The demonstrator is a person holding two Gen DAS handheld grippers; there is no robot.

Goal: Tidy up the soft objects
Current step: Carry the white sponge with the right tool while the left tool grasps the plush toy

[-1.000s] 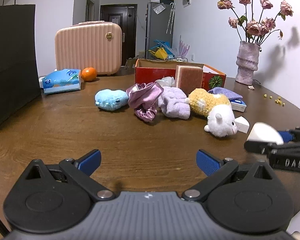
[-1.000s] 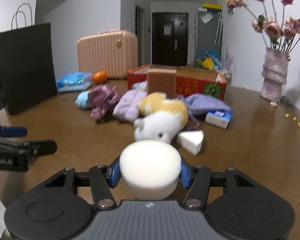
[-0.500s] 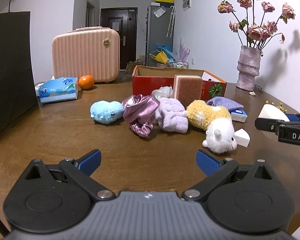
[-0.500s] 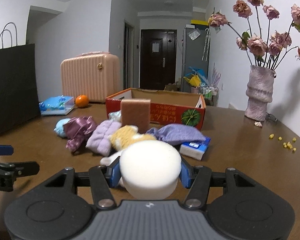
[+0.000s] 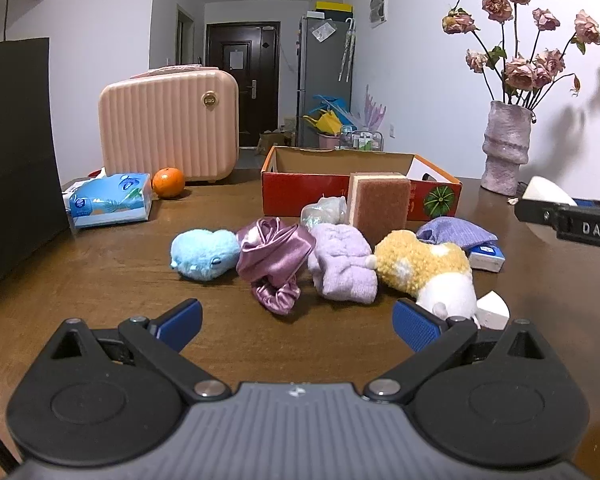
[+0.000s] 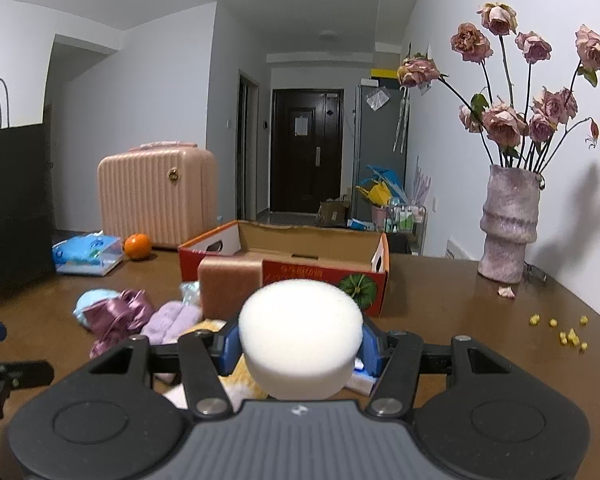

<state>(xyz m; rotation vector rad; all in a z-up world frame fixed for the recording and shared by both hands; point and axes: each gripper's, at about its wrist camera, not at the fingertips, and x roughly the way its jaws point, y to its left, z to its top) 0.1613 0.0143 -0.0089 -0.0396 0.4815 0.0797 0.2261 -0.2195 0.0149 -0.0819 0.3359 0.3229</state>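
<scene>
Brown wood of the table (image 5: pixel 100 280) fills my view. Ahead of my right gripper (image 6: pixel 298 346) stands the red cardboard box (image 6: pixel 324 276), its top open. Ahead of my left gripper (image 5: pixel 296 320), whose jaws are spread wide with nothing between them, lies a row of soft toys and cloths. My right gripper's pads pinch the white round sponge (image 6: pixel 300 344), held above the table.

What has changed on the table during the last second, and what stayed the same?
The right gripper, shut on the white round sponge, rose and moved toward the red box. The left gripper stayed open and empty, easing closer to the soft toys. The blue plush and purple scrunchie did not move.
</scene>
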